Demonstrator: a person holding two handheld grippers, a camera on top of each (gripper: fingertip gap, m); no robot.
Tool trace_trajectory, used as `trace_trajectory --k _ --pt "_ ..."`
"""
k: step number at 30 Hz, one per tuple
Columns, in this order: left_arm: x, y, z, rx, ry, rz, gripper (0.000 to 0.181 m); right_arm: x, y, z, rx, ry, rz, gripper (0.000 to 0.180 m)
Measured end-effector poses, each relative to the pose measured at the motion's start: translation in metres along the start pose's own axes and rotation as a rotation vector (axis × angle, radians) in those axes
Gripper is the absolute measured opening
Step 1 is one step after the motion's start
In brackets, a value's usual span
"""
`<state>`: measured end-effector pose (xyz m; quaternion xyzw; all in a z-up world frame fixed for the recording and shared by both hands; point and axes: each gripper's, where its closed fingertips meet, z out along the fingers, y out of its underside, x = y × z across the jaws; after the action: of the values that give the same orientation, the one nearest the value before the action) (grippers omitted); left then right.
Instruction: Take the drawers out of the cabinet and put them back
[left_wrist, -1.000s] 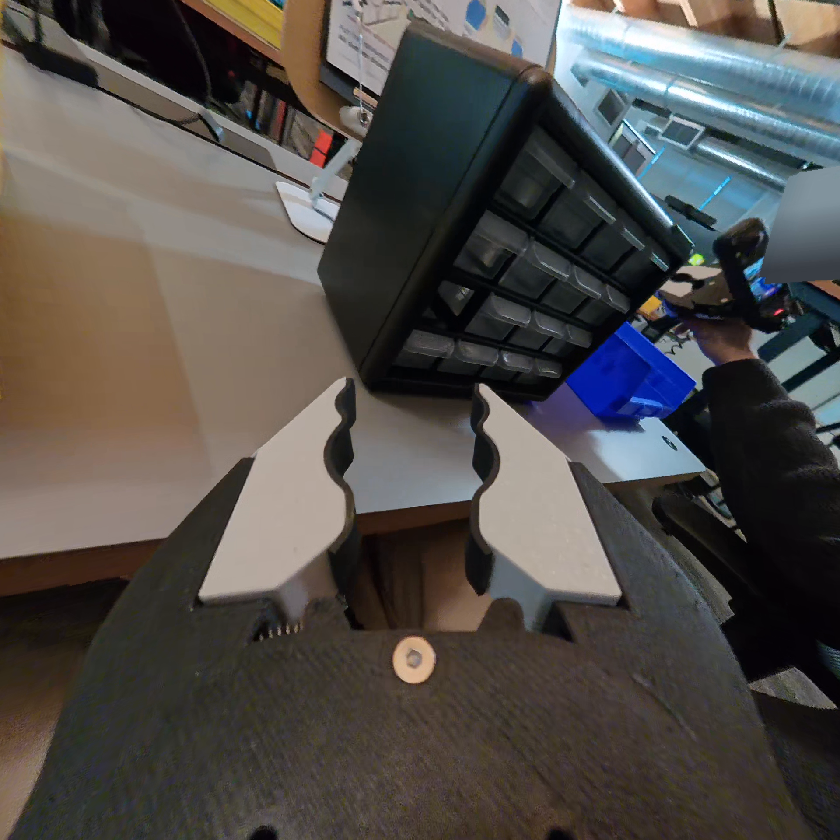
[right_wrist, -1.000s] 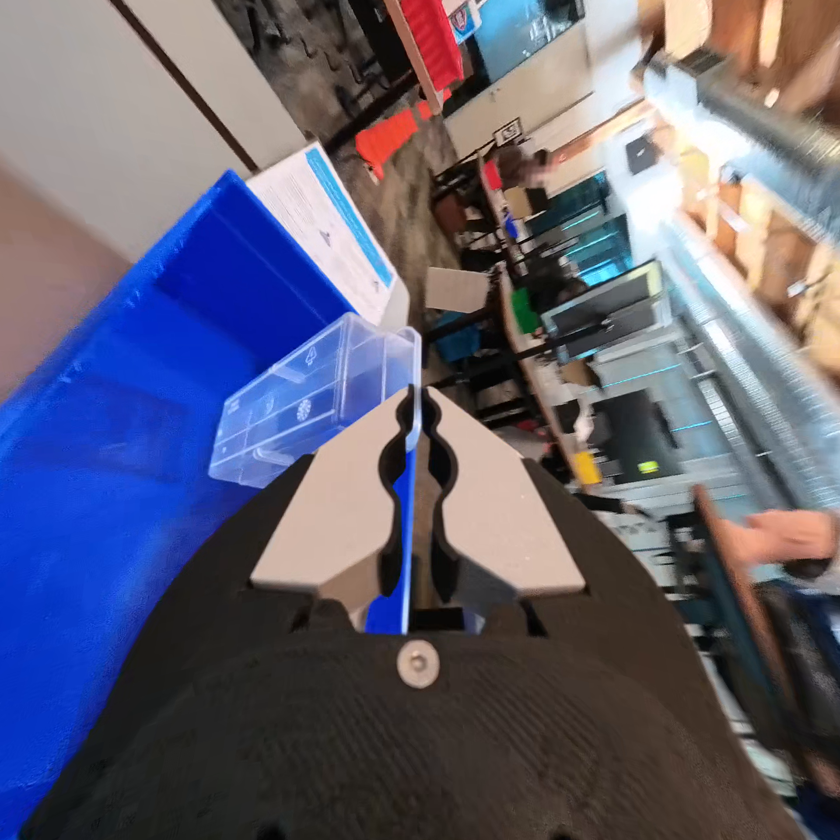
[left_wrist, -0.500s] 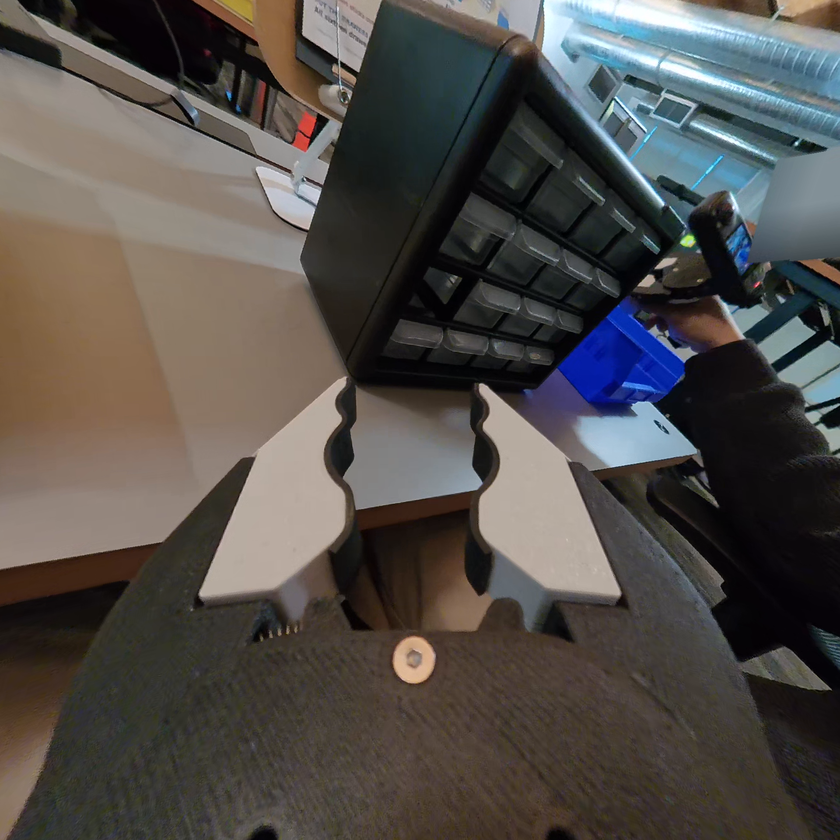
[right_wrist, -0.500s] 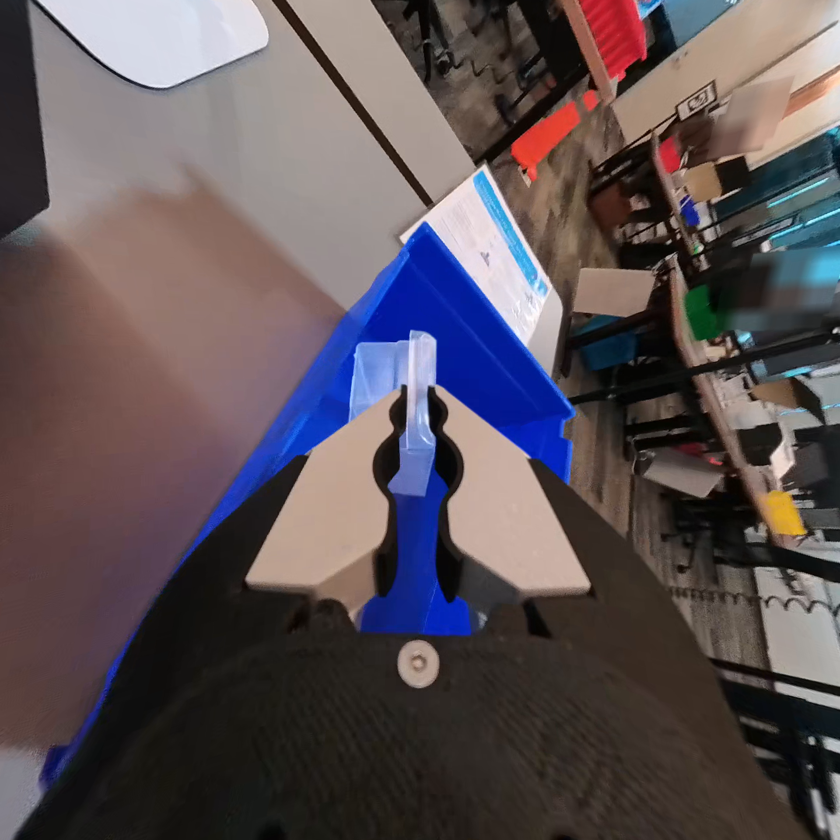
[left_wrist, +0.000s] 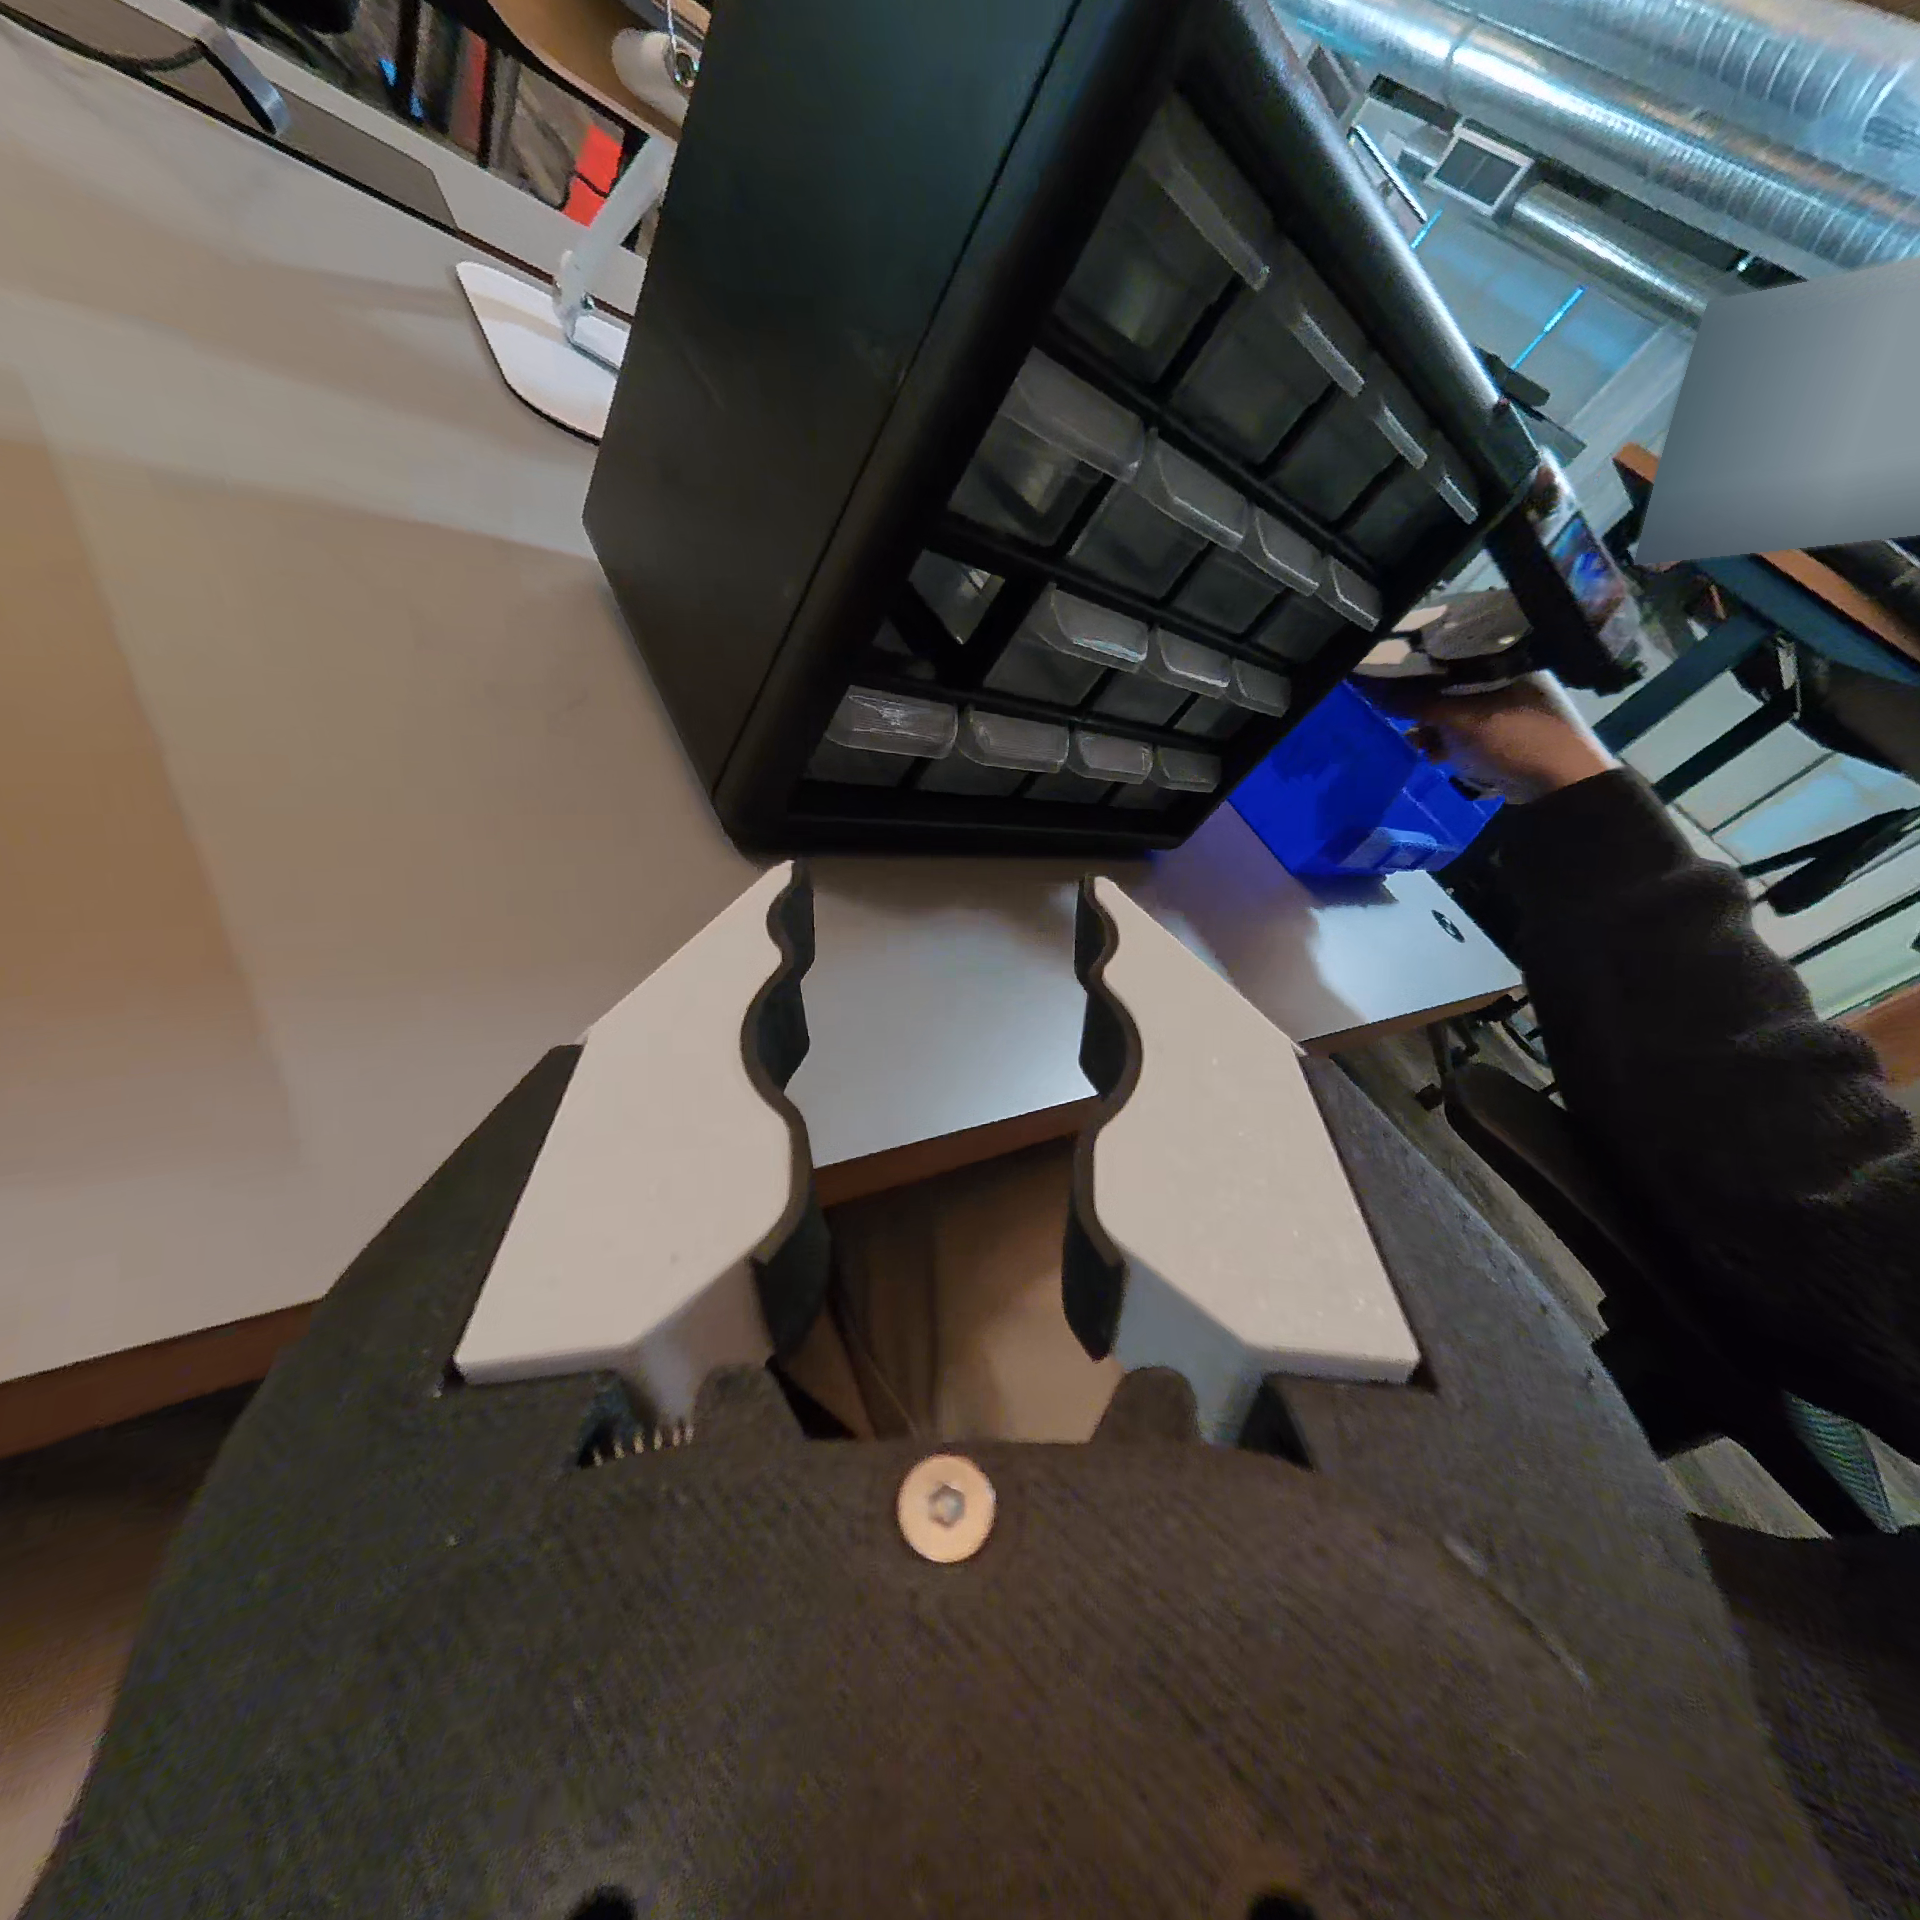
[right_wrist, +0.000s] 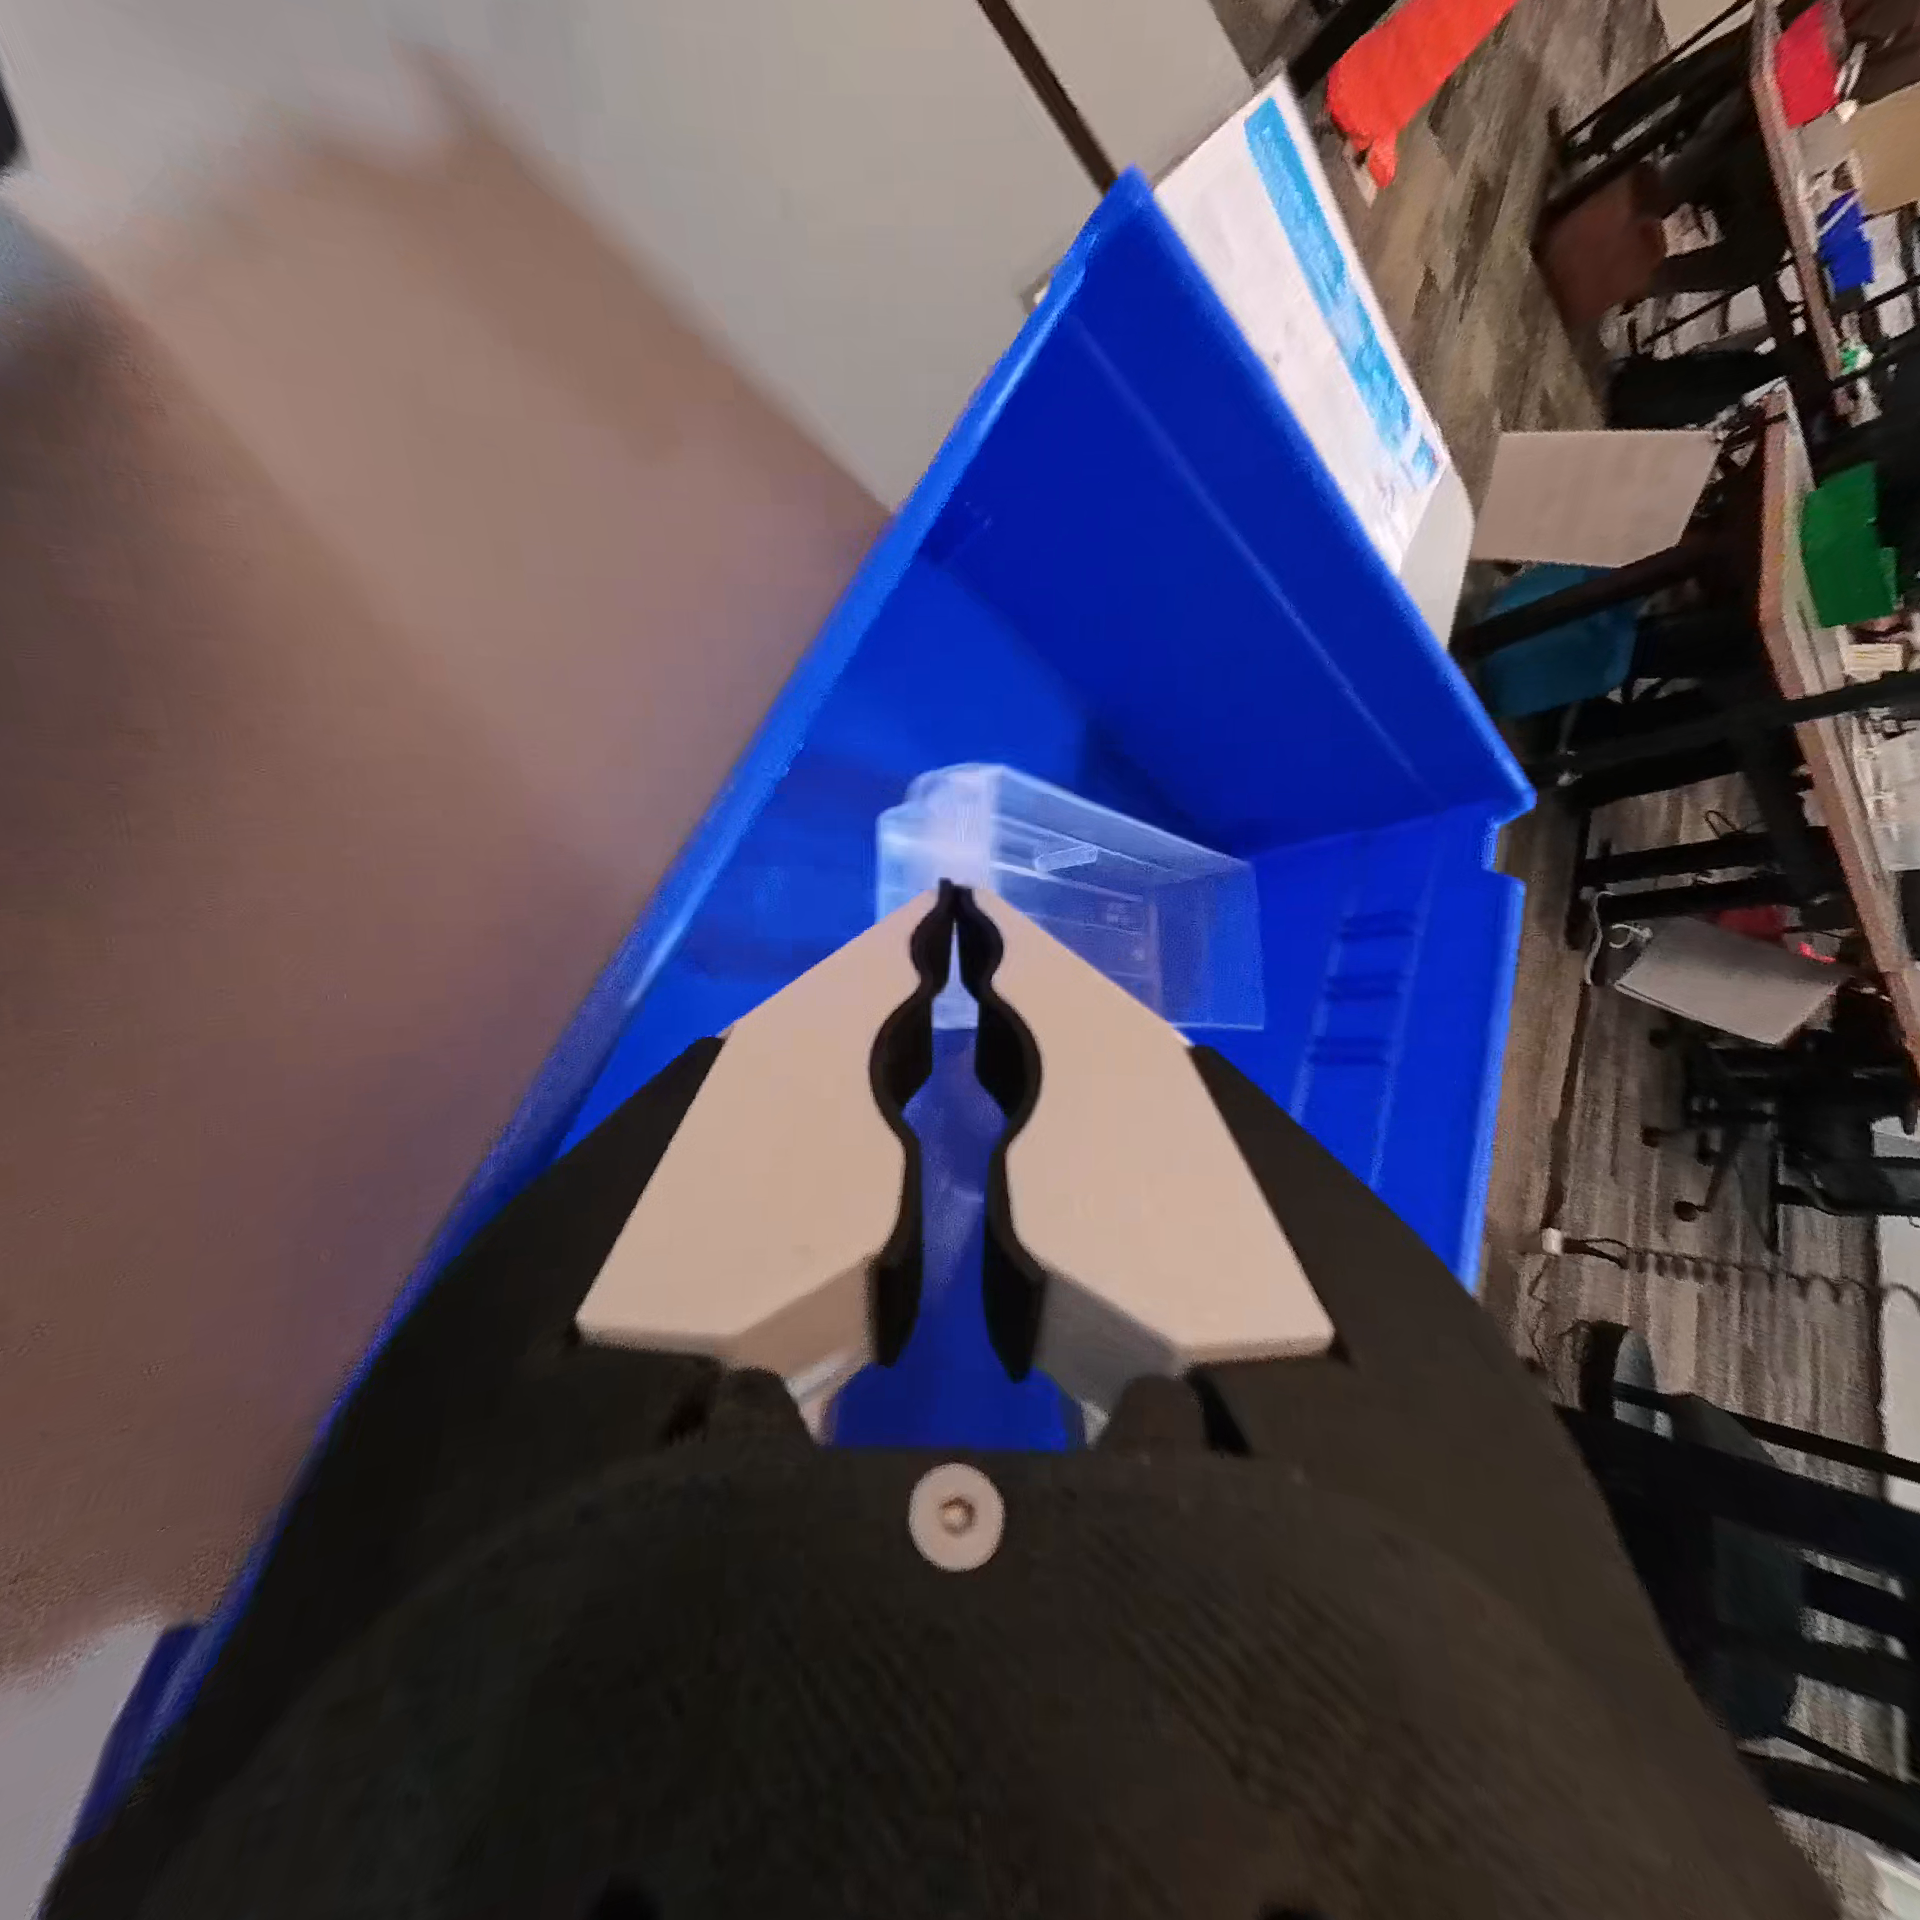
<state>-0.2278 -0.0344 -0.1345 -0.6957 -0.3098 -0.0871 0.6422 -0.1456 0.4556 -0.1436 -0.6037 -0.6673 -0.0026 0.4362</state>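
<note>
The black cabinet (left_wrist: 831, 436) stands on the grey table (left_wrist: 312, 727), its front full of small clear drawers (left_wrist: 899, 722). My left gripper (left_wrist: 938, 891) is open and empty, its tips just short of the cabinet's bottom front corner. My right gripper (right_wrist: 948, 891) is shut on the front lip of a clear drawer (right_wrist: 1101, 914) and holds it over the inside of the blue bin (right_wrist: 1143, 582). In the left wrist view the blue bin (left_wrist: 1351, 800) sits right of the cabinet, with the right gripper (left_wrist: 1475, 655) in a hand above it.
A white stand base (left_wrist: 540, 353) lies on the table behind the cabinet. A dark sleeve (left_wrist: 1714, 1039) reaches in from the right. A printed sheet (right_wrist: 1320, 343) lies beyond the bin at the table's edge. Desks and chairs (right_wrist: 1714, 727) stand past it.
My left gripper has come closer to the cabinet and stays open. My right gripper has swung over the blue bin, and the drawer now hangs to the right of its tips.
</note>
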Motion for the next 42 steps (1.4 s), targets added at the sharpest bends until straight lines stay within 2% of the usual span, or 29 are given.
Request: trace_trajectory --k 1,5,9,12,14,18,21,27,32,35,38,42 --pt "0.0 0.0 0.001 -0.003 0.002 0.0 0.049 -0.002 0.004 0.006 -0.013 0.014 -0.005 0.0" --pt "0.001 0.001 0.001 -0.009 0.006 0.0 0.049 0.001 0.019 0.017 -0.037 0.042 0.026 0.001" --pt "0.0 0.001 0.0 -0.01 0.01 -0.008 0.049 0.016 0.018 0.004 0.056 -0.021 0.243 0.0" --pt "0.001 0.005 0.002 -0.035 0.023 -0.023 0.049 0.017 0.038 -0.006 -0.004 -0.151 0.43 0.0" --pt "0.0 0.008 0.003 -0.047 0.019 -0.024 0.048 0.004 0.056 -0.007 -0.101 -0.259 0.506 0.009" --pt "-0.002 0.013 0.004 -0.065 0.002 -0.005 0.048 -0.004 0.084 0.013 -0.256 -0.229 0.45 0.01" --pt "-0.004 0.017 0.0 -0.077 -0.017 0.006 0.048 -0.007 0.09 0.029 -0.313 -0.197 0.391 0.01" --pt "-0.013 0.021 -0.015 -0.068 -0.07 -0.005 0.047 0.013 0.078 0.055 -0.305 -0.078 0.386 0.01" --pt "-0.024 0.024 -0.024 -0.062 -0.124 -0.024 0.046 0.013 0.053 0.076 -0.245 -0.098 0.414 0.006" --pt "-0.028 0.025 -0.026 -0.061 -0.149 -0.022 0.046 0.027 0.049 0.086 -0.228 -0.006 0.388 0.019" --pt "-0.03 0.024 -0.026 -0.059 -0.157 -0.026 0.046 0.03 0.045 0.09 -0.197 0.012 0.396 0.026" --pt "-0.028 0.026 -0.022 -0.075 -0.145 -0.019 0.046 0.038 0.046 0.077 -0.189 0.035 0.404 0.034"
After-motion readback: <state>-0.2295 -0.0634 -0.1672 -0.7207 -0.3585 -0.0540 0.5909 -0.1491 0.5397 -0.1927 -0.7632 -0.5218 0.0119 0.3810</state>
